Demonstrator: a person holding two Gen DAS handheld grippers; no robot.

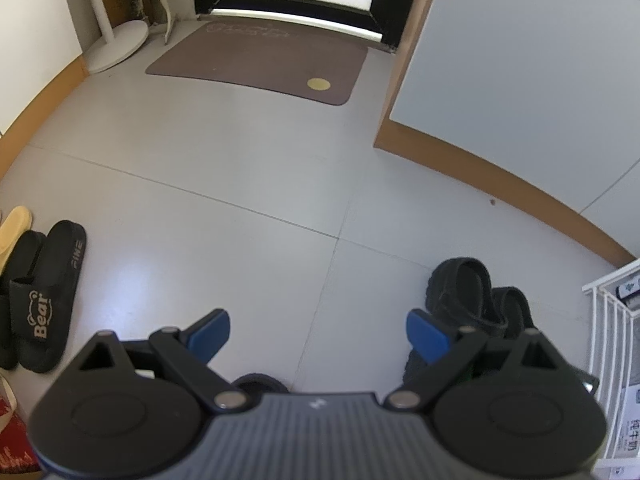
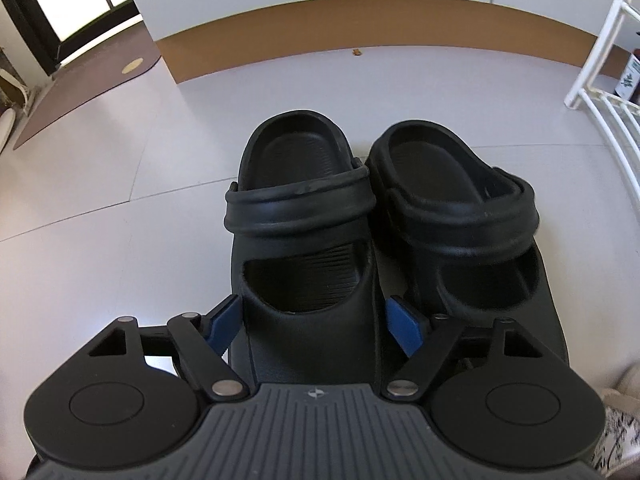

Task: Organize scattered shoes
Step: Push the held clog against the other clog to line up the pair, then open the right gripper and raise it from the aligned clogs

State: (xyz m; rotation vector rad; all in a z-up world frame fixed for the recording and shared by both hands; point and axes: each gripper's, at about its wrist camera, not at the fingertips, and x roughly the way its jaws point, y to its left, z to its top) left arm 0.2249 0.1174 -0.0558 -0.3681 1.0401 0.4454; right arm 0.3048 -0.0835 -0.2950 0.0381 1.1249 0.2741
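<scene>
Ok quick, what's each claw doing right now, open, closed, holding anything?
Left claw: open, holding nothing, above bare floor.
Right claw: open, fingers straddling the toe of the left black rubber clog, grip not confirmed.

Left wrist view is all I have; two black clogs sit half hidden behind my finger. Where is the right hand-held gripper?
Observer: The right hand-held gripper has one finger on each side of the left clog, at its toe end.
Operator: Is it gripped?
Observer: I cannot tell; the blue pads sit at its sides.
Operator: And the other one?
Observer: The right clog stands close beside it, both heels toward the wall.
</scene>
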